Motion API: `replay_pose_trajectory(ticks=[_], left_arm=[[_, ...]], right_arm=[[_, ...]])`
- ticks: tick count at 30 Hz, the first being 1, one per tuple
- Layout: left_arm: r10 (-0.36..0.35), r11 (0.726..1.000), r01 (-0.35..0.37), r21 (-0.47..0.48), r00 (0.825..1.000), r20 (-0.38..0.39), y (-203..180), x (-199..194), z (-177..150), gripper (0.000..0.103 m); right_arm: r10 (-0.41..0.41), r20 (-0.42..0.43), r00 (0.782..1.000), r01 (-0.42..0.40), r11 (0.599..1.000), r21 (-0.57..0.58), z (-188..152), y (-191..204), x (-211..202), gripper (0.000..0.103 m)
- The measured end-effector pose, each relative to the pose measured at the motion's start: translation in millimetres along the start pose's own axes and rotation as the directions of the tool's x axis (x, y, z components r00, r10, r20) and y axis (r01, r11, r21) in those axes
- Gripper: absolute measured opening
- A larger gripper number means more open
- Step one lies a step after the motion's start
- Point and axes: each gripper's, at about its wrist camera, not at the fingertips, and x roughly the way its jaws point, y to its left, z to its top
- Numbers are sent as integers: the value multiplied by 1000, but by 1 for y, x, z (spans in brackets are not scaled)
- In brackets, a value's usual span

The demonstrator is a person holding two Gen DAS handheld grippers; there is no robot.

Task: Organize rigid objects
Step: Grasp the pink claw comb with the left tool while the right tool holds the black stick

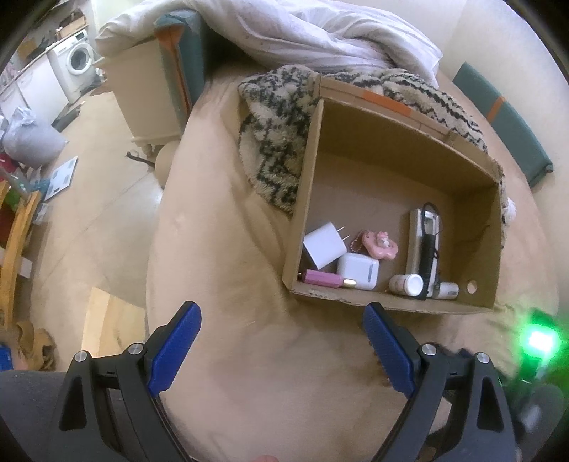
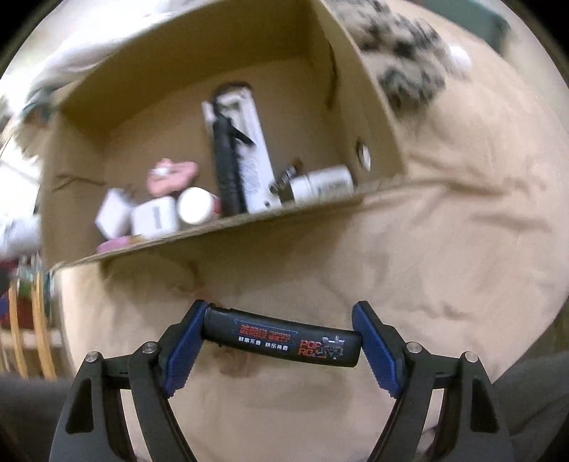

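Left gripper [image 1: 282, 346]: we are holding it with its jaws spread wide and nothing between them, hovering over the beige bedding [image 1: 220, 256] just short of the box.
Cardboard box [image 1: 402, 156]: it is sitting open on the bed, its near wall facing both grippers.
Box contents, left to right: we are seeing a pink tube [image 1: 322, 277], two white chargers [image 1: 324, 245], a pink charm [image 1: 378, 244], a white bottle [image 1: 406, 284], and a black stick lying on a long white package [image 1: 423, 234].
Right gripper [image 2: 281, 337]: we are pinching a black lighter-like stick [image 2: 281, 337] crosswise, one end pressing each blue pad, the printed side facing the camera.
Stick's place: it is hanging above the bedding, outside the box and near its front wall.
Surface: a patterned fuzzy rug [image 1: 274, 131] is lying under the box's far side, with a white duvet [image 1: 302, 32] bunching behind.
Room: a washing machine [image 1: 76, 60] is standing at far left.
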Motion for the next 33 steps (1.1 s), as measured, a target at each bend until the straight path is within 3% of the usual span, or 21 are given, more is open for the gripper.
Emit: replay_pose_trajectory(ticks=[5, 10, 15, 20, 24, 28, 33], left_arm=[[19, 1000, -19, 1, 1000, -6, 0, 5, -1, 92], [53, 998, -52, 24, 999, -8, -2, 12, -3, 92], [73, 996, -72, 59, 997, -15, -6, 19, -6, 92], [101, 991, -100, 93, 995, -13, -8, 27, -13, 91], [110, 991, -105, 87, 992, -56, -16, 36, -23, 91], [36, 998, -29, 55, 990, -137, -39, 50, -39, 91], [-49, 999, 47, -14, 971, -233, -82, 76, -59, 85]], right_arm=[[120, 104, 987, -109, 988, -106, 16, -15, -54, 86], [230, 256, 939, -175, 960, -219, 44, -14, -97, 86], [284, 339, 897, -210, 948, -239, 61, -8, -99, 86], [275, 306, 912, -235, 959, -161, 63, -19, -77, 86], [272, 312, 910, -237, 960, -146, 65, -21, -81, 86], [269, 307, 913, -238, 962, -134, 69, -23, -81, 86], [292, 287, 912, -268, 956, -120, 73, -26, -80, 86]])
